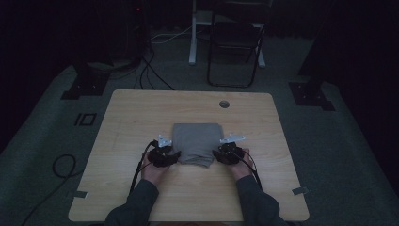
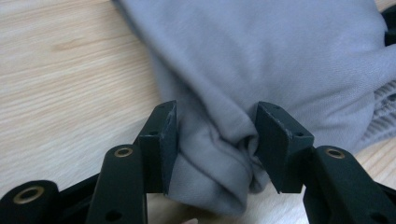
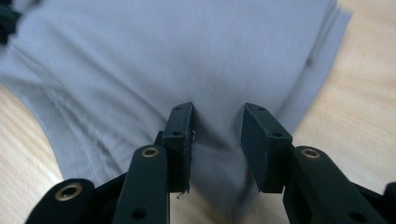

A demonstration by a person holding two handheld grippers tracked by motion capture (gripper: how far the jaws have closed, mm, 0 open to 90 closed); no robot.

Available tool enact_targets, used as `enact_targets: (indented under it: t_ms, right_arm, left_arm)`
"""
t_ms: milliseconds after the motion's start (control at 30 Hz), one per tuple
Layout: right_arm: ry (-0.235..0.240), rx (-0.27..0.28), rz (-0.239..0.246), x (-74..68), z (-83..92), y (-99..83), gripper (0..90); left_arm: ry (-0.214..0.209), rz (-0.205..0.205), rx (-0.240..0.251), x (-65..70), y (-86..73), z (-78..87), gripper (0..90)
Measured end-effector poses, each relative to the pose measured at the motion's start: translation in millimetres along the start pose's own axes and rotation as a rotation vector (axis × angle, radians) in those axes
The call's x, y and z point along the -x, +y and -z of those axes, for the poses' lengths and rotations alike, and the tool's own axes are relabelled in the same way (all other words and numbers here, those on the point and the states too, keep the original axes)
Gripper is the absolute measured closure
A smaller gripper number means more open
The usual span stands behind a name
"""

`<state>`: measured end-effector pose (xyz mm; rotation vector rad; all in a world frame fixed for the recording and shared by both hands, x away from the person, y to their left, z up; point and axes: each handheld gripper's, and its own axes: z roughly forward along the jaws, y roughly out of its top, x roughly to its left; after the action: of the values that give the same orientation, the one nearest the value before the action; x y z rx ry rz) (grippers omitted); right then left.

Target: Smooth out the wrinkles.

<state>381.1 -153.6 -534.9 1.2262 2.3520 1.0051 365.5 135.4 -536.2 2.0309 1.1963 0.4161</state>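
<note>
On the pale wooden counter [image 1: 141, 197], smooth and finely grained with rounded corners, one grey garment [image 1: 196, 141] lay folded into a soft, roughly square pad near the middle, a little toward the person's side. Its cloth looked like brushed jersey, matte and thick, with a ribbed band [image 2: 385, 109] showing at one edge in the left gripper view. At the left, the left tongs [image 1: 175, 156] sat against the pad's near left corner; in their own view the two blunt black jaws, flat-faced and hard like moulded plastic, stood fairly wide apart with a rumpled bunch of the grey fabric filling the gap and pressing against both inner faces, so they were pinching the cloth. At the right, the right tongs [image 1: 216, 155] met the pad's near right corner; their jaws stood narrower, with a smoother fold of the same cloth running up between them and drawn taut into a ridge, though whether the pads truly bit on it I could not tell. Brass-coloured rivets [image 3: 150, 152] dotted the black linkages. I counted two tongs, two hands in dark sleeves, one garment, one counter, and one round grommet hole [image 1: 224, 104] near the counter's far edge. Beyond it stood one dark folding chair [image 1: 235, 42] on grey carpet.
</note>
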Motion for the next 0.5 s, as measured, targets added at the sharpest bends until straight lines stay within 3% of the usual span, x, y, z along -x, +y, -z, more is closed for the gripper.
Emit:
enact_targets:
  t_ms: [133, 300, 500]
  right_arm:
    - [-0.027, -0.016, -0.012, 5.7, 9.4, -6.3, 60.3]
    - [-0.039, 0.076, -0.048, 18.9, 32.7, -9.4, 54.3]
    - [-0.063, 0.125, -0.092, 30.4, 44.4, -12.1, 51.2]
  left_arm:
    - [0.008, 0.006, 0.043, -8.0, -5.7, 13.7, 48.6]
    - [0.071, 0.039, 0.121, -26.1, -6.5, 38.1, 47.4]
    - [0.137, 0.109, 0.137, -50.1, -8.7, 47.7, 46.1]
